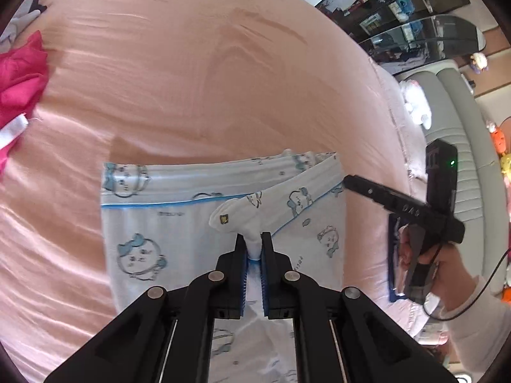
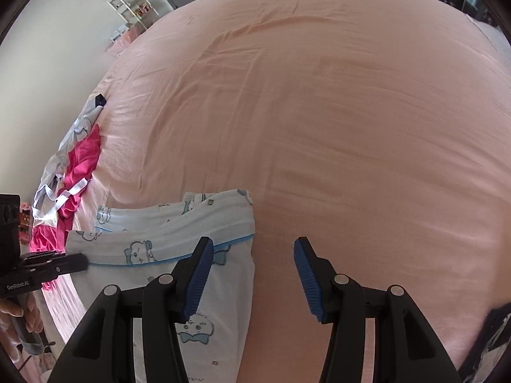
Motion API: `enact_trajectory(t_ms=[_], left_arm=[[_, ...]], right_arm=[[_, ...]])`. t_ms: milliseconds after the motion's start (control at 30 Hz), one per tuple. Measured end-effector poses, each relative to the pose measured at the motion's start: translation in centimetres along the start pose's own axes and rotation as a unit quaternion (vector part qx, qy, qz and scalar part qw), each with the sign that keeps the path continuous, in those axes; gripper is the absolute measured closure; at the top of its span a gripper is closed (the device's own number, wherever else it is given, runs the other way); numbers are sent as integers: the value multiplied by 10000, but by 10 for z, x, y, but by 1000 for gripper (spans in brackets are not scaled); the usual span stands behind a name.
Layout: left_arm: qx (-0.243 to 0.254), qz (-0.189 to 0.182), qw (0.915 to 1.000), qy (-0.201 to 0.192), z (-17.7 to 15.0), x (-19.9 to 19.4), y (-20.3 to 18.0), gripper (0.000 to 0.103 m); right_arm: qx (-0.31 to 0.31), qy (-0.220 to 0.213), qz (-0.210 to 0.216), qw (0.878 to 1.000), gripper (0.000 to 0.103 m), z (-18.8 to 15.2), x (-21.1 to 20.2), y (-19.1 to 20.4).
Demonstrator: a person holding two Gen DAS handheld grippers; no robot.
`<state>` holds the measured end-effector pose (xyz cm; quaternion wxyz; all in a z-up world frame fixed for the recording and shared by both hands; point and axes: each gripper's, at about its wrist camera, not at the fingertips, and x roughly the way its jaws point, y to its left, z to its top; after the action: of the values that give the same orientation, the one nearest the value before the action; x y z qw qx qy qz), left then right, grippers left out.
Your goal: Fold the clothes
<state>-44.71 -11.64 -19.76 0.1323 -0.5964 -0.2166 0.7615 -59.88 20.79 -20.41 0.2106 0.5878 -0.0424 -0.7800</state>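
Note:
A white garment (image 1: pixel 153 223) printed with blue cartoon figures lies flat on the pink bed sheet (image 1: pixel 191 79). My left gripper (image 1: pixel 254 239) is shut on a pinched-up fold of this garment, and the cloth bunches out above its blue pads. A hand holds my right gripper (image 1: pixel 349 183) just off the garment's right edge. In the right wrist view my right gripper (image 2: pixel 254 245) stands open with only sheet between its fingers; its left finger (image 2: pixel 199 274) hangs over the garment (image 2: pixel 159 242). The left gripper (image 2: pixel 80 261) shows at the far left.
A heap of magenta (image 2: pixel 83 159) and grey (image 2: pixel 76 127) clothes lies along the bed's left edge, also seen as magenta cloth (image 1: pixel 22 73). A grey padded headboard (image 1: pixel 460 118) with plush toys and dark shelves (image 1: pixel 415 16) bounds the right side. A white rack (image 2: pixel 127 3) stands by the wall.

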Motion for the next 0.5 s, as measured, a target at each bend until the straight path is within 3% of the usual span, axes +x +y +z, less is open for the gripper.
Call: enact_trajectory(t_ms=[167,233,267,300,400,500], left_arm=[[263,84,9994,217,-3,-9,26,97],[374,155,9989,245,-4,-12,30,97],[342,156,9990,252,-4,-13,34,97],[289,175,9992,233,-3,-15,37,97],[198,257,9994,89,6,-23,44,97],[244,388,9989,72,16,-26,49,97]], right_arm=[[60,307,877,9957,51,11,29,10],[-149,225,942,9952,51,13,29,22],[-270,157,893,9955,57,13,28,27],[-391,89,843,9956,69,13,26,33],[-459,243,729,9960,89,16,31,40],[-587,229,642,9959,90,19,24,52]])
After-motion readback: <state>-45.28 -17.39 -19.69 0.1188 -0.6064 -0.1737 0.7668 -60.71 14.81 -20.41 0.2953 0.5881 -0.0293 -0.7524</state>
